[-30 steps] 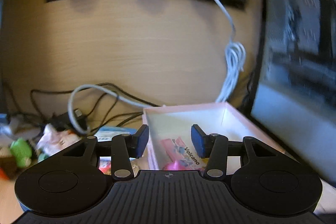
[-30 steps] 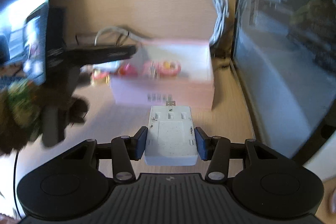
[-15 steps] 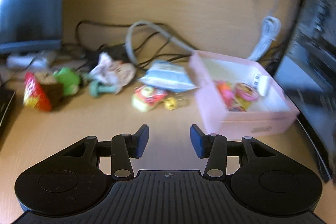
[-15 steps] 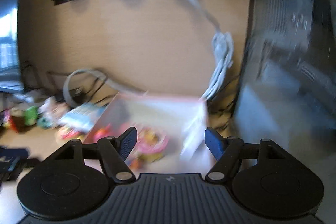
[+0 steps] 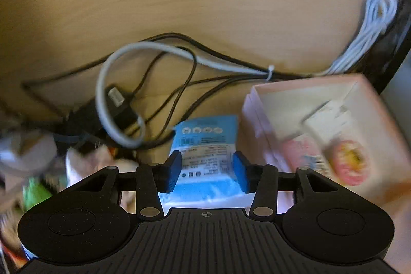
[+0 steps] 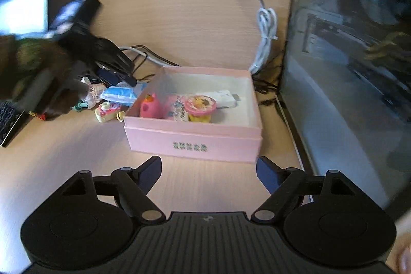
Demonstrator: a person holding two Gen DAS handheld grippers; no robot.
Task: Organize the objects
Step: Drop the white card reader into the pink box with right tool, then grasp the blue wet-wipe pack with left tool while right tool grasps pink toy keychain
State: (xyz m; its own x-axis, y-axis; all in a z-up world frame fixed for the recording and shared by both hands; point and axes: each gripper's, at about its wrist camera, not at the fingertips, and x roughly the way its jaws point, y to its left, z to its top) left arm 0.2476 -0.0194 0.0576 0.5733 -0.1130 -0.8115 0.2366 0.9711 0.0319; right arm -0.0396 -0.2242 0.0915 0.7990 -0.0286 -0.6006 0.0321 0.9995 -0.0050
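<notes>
Blue packet (image 5: pixel 205 163) beside pink box (image 5: pixel 259 120) on bench, between my left gripper (image 5: pixel 208 168) jaws, contact unclear | right view: right gripper (image 6: pixel 208 170) jaws spread wide, empty, before pink box (image 6: pixel 192 143); packet (image 6: pixel 120 94) left of it.

The right gripper (image 6: pixel 208 168) hovers with its fingers (image 6: pixel 151 170) spread wide over bare surface (image 6: pixel 77 145), just in front of the pink box (image 6: pixel 195 143). Inside the box lie a pink toy (image 6: pixel 150 107), a round pink-lidded cup (image 6: pixel 200 104) and a white adapter (image 6: pixel 223 98). Left of the box, a blue packet (image 6: pixel 120 93) sits under the blurred left gripper (image 6: pixel 113 63).
</notes>
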